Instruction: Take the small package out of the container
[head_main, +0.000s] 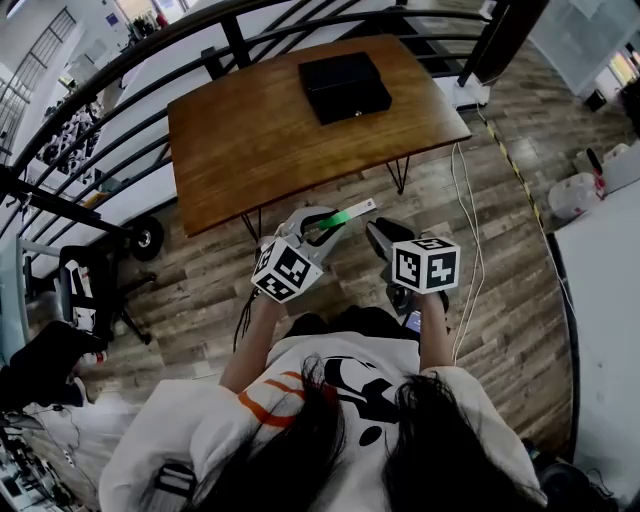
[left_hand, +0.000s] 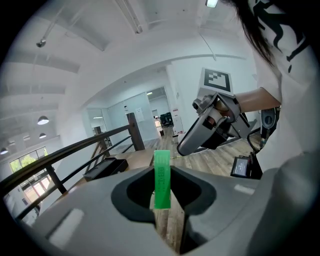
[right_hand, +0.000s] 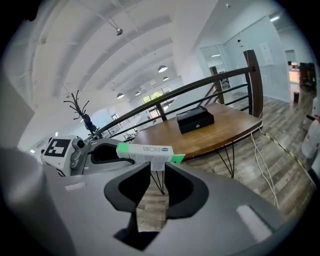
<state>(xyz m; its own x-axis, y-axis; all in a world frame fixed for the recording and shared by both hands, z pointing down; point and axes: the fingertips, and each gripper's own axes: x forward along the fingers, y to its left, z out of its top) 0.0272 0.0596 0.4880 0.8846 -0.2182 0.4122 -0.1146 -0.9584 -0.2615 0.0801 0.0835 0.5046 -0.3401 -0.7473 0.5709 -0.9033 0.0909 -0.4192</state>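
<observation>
- Grips the small package (left_hand: 161, 175) in the left claw (head_main: 322, 226), clamped tight, in the air short of the table (head_main: 250, 140).
- Holds the right claw (right_hand: 158, 169) to a narrow gap, with a white tab (right_hand: 157, 164) under the package at its tips; cannot tell whether pinched.
- Shows the black container (head_main: 344, 86) closed on the table, well apart.
</observation>
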